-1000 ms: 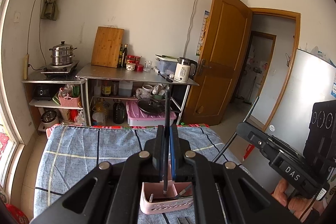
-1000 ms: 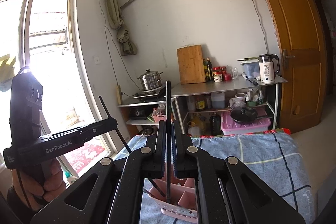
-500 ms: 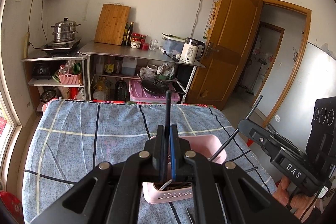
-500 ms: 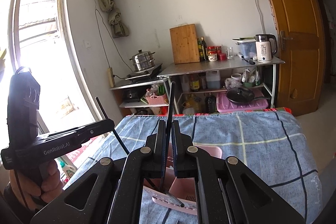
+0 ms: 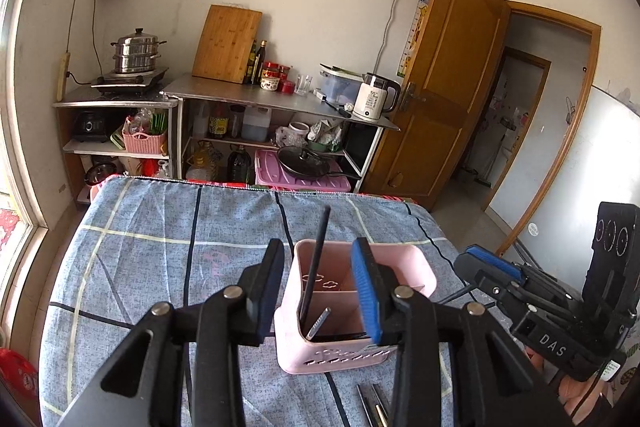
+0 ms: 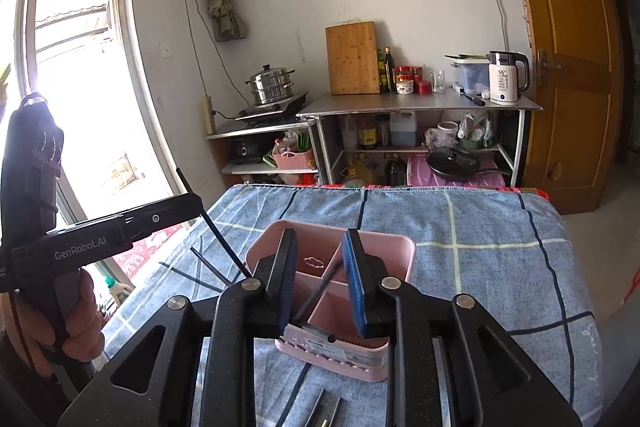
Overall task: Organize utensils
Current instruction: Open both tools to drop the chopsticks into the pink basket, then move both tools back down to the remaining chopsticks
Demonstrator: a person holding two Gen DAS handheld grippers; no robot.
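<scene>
A pink utensil holder [image 5: 404, 259] [image 6: 396, 247] with dividers stands on the blue checked cloth [image 5: 160, 247]. My left gripper [image 5: 318, 255] hangs just over its near side, jaws opening. A black chopstick [image 5: 316, 259] leans inside the holder between the pads, touching neither. A metal handle [image 5: 320, 323] lies beside it in the same compartment. My right gripper [image 6: 320, 239] is above the holder too, jaws opening. Another black chopstick [image 6: 320, 291] slants into a compartment, free of the pads. Each gripper shows in the other's view, at the holder's side.
Loose metal utensils [image 5: 372, 407] [image 6: 324, 411] lie on the cloth in front of the holder. A hand [image 6: 80, 315] holds the left gripper's handle. Kitchen shelves [image 5: 280, 99] stand beyond the table's far edge, a window [image 6: 80, 87] to the left, a door [image 5: 452, 87] to the right.
Both grippers sank toward the pink holder, then their jaws opened. The black chopsticks they were gripping are let go and now lean inside the holder.
</scene>
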